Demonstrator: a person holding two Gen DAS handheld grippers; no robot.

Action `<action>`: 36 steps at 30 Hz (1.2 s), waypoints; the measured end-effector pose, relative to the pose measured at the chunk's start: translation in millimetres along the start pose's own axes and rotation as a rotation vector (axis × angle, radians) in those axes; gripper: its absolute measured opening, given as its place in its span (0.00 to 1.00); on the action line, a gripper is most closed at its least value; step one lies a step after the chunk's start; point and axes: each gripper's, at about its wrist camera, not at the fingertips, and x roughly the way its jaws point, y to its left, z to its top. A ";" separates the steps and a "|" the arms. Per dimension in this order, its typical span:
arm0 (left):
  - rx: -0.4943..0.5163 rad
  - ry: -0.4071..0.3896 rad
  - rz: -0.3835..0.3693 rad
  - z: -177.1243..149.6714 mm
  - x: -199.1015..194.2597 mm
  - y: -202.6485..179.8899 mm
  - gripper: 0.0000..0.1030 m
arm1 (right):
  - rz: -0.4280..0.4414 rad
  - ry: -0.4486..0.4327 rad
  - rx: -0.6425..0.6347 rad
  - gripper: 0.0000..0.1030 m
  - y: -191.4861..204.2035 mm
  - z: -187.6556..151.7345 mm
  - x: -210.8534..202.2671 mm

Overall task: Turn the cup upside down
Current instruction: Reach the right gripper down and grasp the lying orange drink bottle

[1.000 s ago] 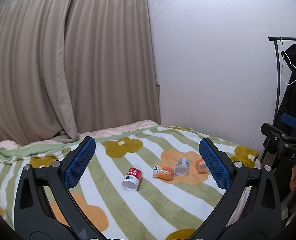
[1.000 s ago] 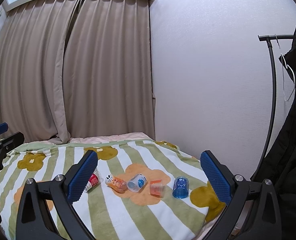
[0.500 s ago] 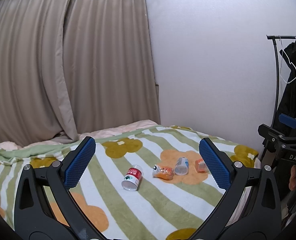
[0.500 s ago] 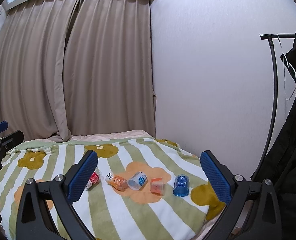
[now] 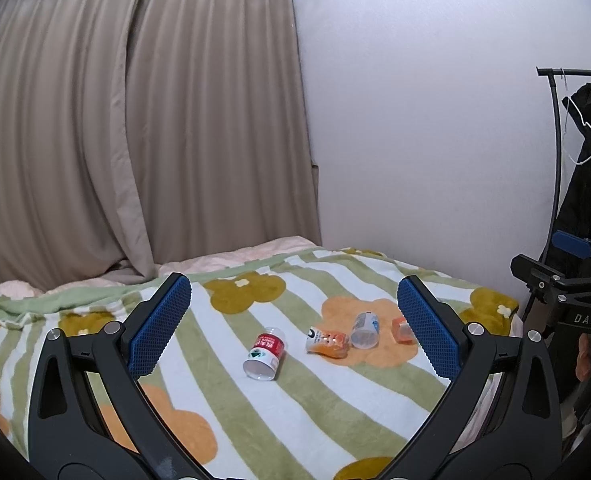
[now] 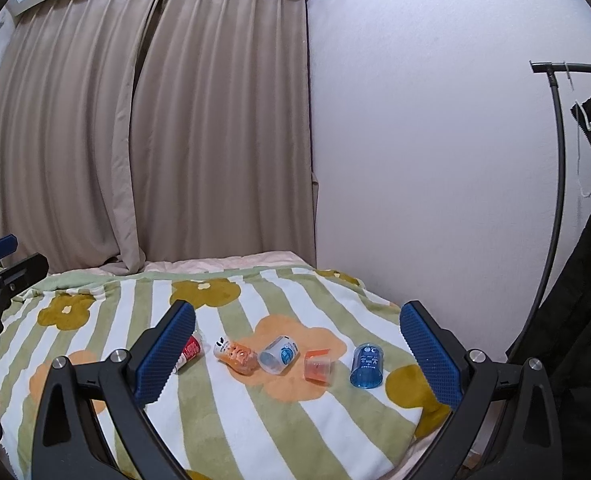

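Cups lie scattered on the green-and-white striped blanket with orange flowers (image 5: 295, 420). From the left wrist, the left gripper (image 5: 293, 328) has its jaws spread wide around nothing; at 12 o'clock between them a red-labelled clear cup (image 5: 265, 354) lies on its side, mouth toward the camera, and toward 2 o'clock lie an orange-patterned cup (image 5: 327, 342), a clear blue-printed cup (image 5: 365, 326) and a small orange cup (image 5: 402, 329). From the right wrist, the right gripper (image 6: 297, 354) is likewise spread and empty; a blue translucent cup (image 6: 367, 366) stands mouth-down at 1 o'clock, apart from the small orange cup (image 6: 317, 365) beside it.
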 end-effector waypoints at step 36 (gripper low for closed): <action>0.000 0.438 -0.062 -106.5 200.0 77.3 1.00 | 0.507 0.898 -0.701 0.67 126.2 -148.4 422.9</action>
